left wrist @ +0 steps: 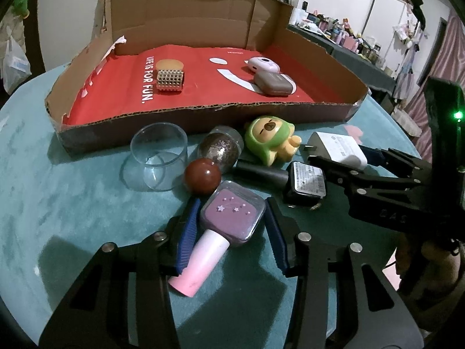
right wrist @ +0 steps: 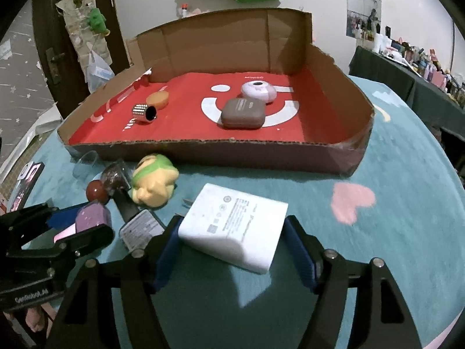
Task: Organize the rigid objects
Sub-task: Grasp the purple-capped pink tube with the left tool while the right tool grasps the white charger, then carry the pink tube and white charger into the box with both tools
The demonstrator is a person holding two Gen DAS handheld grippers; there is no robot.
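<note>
- The purple square nail-polish bottle with a pink cap and star print (left wrist: 232, 218) lies on the teal tablecloth (left wrist: 72, 203), between the blue pads of the left gripper (left wrist: 229, 218), whose jaws stand narrow, at or almost at its sides.
- The white wall charger block with small grey print (right wrist: 235, 226) lies between the right gripper (right wrist: 232, 232) pads, which stand wider; contact is unclear.
- Behind them, the cardboard tray (left wrist: 203, 113) has a red liner reading "LIFE IS FOR FUN." (left wrist: 149, 80).

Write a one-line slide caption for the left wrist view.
Left gripper fingers around purple bottle, beside the cardboard tray.
</note>
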